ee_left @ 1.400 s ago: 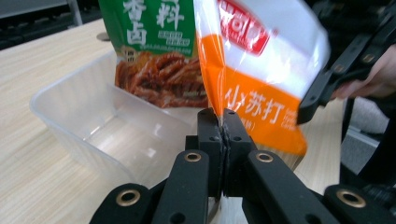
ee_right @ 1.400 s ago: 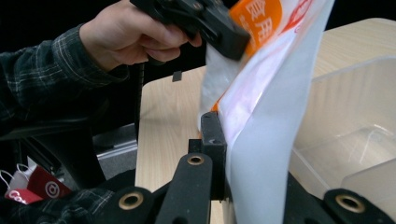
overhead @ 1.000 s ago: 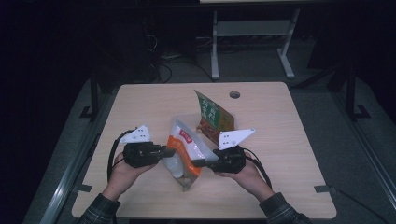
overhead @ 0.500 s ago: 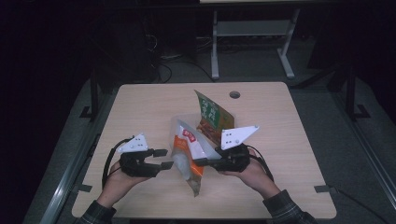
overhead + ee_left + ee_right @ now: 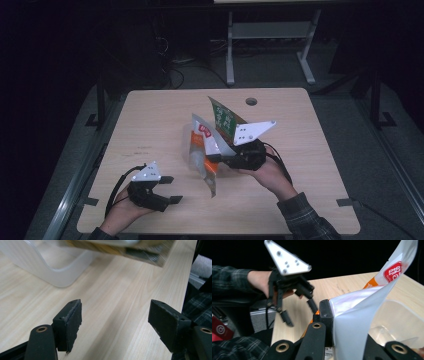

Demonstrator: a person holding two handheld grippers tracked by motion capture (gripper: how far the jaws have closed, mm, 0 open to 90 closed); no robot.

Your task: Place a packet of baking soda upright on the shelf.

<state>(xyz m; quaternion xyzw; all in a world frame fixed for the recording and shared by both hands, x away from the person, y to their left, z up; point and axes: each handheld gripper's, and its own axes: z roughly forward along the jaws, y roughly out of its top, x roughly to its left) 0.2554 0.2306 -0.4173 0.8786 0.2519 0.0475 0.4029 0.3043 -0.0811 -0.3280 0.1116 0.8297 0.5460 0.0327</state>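
An orange and white snack bag (image 5: 204,145) hangs over the middle of the table, and my right gripper (image 5: 216,158) is shut on its edge. The right gripper view has the bag's silvery film (image 5: 362,315) pinched between my right gripper's (image 5: 331,313) jaws. Behind the bag stands a green bag (image 5: 224,117). My left gripper (image 5: 171,189) is low by the table's front left corner, apart from the bag. Its jaws have just been opening and nothing is between them; the left gripper view has bare wood between my left gripper's (image 5: 115,320) pads.
A clear plastic container (image 5: 57,270) rests on the table under the hanging bag, and the right gripper view has that container (image 5: 398,320) at its right. A round cable hole (image 5: 251,101) lies near the table's far edge. A metal stand (image 5: 270,35) is on the floor beyond.
My left gripper has let go of the snack bag, opened, and drawn back left toward the table's front edge. My right gripper has lifted the bag slightly.
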